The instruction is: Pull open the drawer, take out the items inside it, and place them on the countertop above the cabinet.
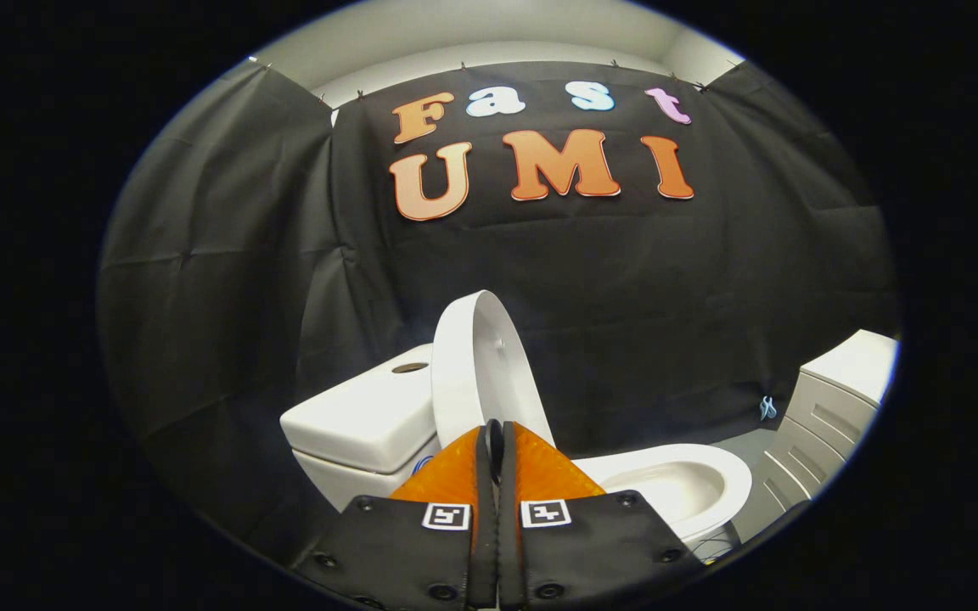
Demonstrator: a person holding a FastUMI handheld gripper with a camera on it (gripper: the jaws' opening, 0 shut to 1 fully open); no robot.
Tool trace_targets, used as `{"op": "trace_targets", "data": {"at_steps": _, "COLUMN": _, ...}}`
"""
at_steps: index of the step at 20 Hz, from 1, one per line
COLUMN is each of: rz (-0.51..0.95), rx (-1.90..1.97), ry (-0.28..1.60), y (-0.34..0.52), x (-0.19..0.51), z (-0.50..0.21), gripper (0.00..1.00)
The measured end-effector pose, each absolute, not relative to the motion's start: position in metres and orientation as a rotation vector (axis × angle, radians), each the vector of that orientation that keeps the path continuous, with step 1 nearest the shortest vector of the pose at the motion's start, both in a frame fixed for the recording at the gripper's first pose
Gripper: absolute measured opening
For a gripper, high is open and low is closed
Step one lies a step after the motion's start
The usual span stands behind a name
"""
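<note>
Drawers [812,441] on cabinet [837,407], well right of fingers, beyond toilet [676,484]; likely stiff, sliding, best hooked at a front's top lip. Gripper [493,441] pressed together, holding nothing. Contents unseen.

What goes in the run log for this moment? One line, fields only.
gripper: shut, empty | ahead: toilet, lid up | cabinet: off to the right, drawers closed | task: not started

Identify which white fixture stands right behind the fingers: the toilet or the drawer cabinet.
The toilet: its raised lid and tank rise just beyond the shut fingers of the gripper. The drawer cabinet stands farther off, past the bowl.
</note>
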State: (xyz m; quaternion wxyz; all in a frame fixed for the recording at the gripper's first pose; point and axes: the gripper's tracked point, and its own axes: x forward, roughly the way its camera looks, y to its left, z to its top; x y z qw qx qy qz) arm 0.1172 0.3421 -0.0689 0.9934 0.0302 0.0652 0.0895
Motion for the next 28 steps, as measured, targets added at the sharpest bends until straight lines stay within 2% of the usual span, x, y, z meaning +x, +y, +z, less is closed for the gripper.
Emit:
{"op": "trace_targets", "data": {"at_steps": 5, "rz": 0.178, "rx": 0.051, "ry": 0.129, "y": 0.344, "x": 0.118, "z": -0.069, "gripper": 0.08}}
{"op": "trace_targets", "data": {"at_steps": 16, "rz": 0.197, "rx": 0.06, "ry": 0.149, "y": 0.348, "x": 0.115, "z": -0.074, "gripper": 0.21}}
{"op": "trace_targets", "data": {"at_steps": 23, "rz": 0.191, "rx": 0.035, "ry": 0.117, "y": 0.348, "x": 0.113, "z": -0.067, "gripper": 0.23}}
{"op": "trace_targets", "data": {"at_steps": 28, "rz": 0.201, "rx": 0.014, "ry": 0.084, "y": 0.35, "x": 0.11, "z": -0.056, "gripper": 0.66}}
